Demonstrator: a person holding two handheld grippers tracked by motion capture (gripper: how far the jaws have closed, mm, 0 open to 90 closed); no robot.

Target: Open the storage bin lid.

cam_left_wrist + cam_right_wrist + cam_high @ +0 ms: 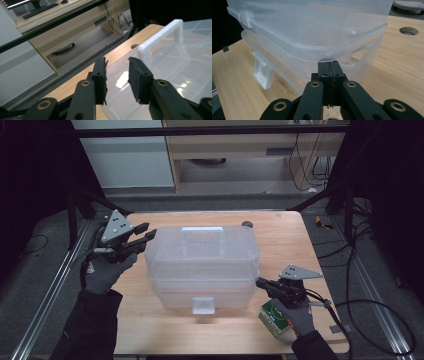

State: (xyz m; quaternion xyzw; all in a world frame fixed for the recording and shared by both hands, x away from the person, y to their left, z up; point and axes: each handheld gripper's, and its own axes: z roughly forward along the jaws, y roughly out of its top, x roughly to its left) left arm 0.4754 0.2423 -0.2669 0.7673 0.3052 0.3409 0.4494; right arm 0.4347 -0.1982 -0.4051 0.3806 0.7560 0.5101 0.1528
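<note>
Each claw, the left claw (145, 234) and the right claw (261, 283), is black with brass-ringed pivot screws and a grey three-cornered plate on top (dotted with small holes). Grey knit gloves with dark sleeves; a black cable trails from the right one.

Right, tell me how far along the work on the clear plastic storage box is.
Done: the lid of the clear plastic storage box sits slightly raised, front latch hanging loose. In hand: shut right gripper wedged under the lid's corner; open left gripper at the far corner. Left: swinging the lid open.
</note>
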